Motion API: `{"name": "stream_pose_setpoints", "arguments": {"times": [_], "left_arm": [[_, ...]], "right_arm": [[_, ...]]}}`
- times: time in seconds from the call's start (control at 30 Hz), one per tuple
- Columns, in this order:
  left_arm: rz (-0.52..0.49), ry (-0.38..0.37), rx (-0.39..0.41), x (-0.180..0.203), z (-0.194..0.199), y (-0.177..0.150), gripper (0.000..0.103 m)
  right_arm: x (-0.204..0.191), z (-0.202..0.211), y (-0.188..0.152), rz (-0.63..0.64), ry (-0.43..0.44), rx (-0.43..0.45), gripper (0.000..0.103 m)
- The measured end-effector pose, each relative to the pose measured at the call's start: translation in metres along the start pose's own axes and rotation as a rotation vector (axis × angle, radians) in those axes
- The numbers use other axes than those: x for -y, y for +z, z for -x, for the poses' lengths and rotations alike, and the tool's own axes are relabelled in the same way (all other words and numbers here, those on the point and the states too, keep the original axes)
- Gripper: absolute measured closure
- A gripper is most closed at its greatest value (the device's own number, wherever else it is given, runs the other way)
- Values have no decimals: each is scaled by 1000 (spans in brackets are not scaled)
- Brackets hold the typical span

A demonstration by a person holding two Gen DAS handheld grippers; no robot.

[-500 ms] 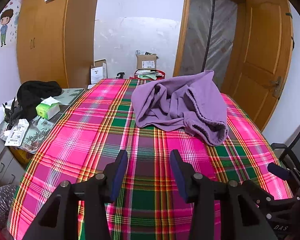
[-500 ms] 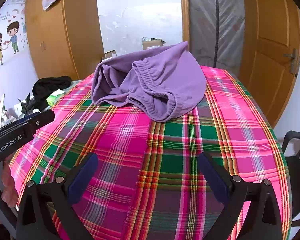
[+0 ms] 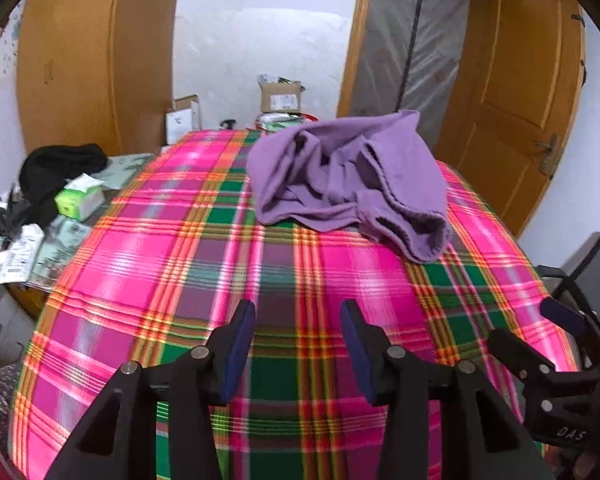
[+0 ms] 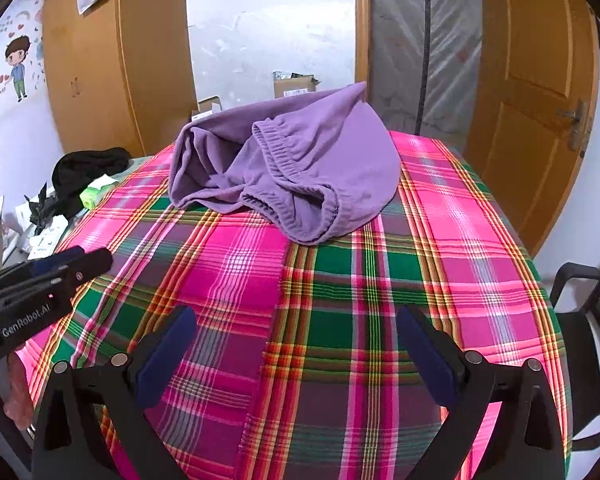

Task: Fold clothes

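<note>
Light: bright, even, indoor; soft shadow under the purple garment (image 4: 300, 176).
Blur: left wrist view smeared around the garment.
Edges: fisheye bending, dark corners.

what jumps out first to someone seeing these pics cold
The loud pink and green plaid cloth covering the whole table grabs the eye first. On its far half lies a crumpled purple garment, unfolded, elastic waistband gaping toward the camera. Both grippers, left and right, hover open above the near edge, touching nothing.
</note>
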State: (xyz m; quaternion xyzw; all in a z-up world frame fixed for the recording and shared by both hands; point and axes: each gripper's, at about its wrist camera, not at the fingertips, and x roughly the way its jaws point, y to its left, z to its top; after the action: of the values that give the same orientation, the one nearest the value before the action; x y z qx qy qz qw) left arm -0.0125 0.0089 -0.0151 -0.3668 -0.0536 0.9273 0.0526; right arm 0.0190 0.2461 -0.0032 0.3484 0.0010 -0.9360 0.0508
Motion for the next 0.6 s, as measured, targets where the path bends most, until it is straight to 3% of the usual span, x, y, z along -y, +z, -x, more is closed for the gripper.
{"name": "stream_pose_setpoints", "arguments": {"times": [0.3, 0.6], "left_arm": [[-68, 15, 3, 13, -2, 0, 56], [-42, 1, -11, 8, -4, 4, 55]], "right_arm": [[-1, 2, 4, 6, -16, 4, 3], [-2, 5, 9, 13, -26, 11, 3]]}}
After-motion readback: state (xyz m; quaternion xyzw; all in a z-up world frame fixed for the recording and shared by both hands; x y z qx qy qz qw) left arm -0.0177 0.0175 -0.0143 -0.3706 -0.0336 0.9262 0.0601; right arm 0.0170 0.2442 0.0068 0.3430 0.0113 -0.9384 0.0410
